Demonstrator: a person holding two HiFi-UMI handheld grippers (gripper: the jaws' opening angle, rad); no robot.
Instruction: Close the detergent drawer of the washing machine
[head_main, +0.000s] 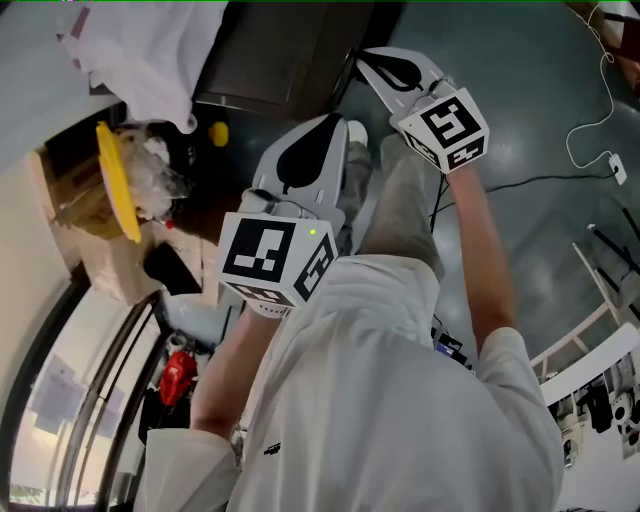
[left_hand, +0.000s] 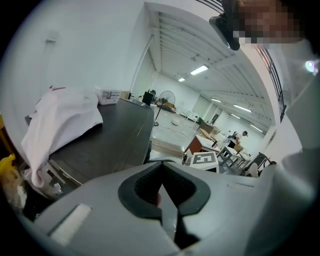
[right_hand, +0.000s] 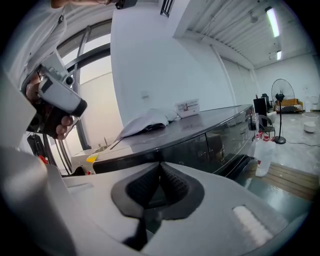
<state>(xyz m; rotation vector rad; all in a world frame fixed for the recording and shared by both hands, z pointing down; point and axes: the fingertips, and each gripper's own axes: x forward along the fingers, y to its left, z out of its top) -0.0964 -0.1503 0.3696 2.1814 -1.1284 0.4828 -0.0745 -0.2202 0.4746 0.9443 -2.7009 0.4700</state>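
Observation:
No detergent drawer shows in any view. A dark-topped machine (head_main: 285, 50) stands ahead of me with a white cloth (head_main: 150, 55) on it; the same dark top (left_hand: 107, 140) and cloth (left_hand: 60, 120) fill the left gripper view. My left gripper (head_main: 333, 128) is held in the air in front of my chest, jaws shut on nothing (left_hand: 161, 166). My right gripper (head_main: 366, 60) is raised higher and further right, also shut and empty (right_hand: 160, 166). Both are clear of the machine, whose glossy dark front (right_hand: 210, 145) shows in the right gripper view.
A yellow lid (head_main: 118, 180) and clear plastic bag sit on a cardboard box (head_main: 105, 255) at the left. A red item (head_main: 178, 375) lies near the window frame. Cables (head_main: 590, 130) run over the grey floor, a white rack (head_main: 600, 330) stands right, a white bottle (right_hand: 264, 152) beside the machine.

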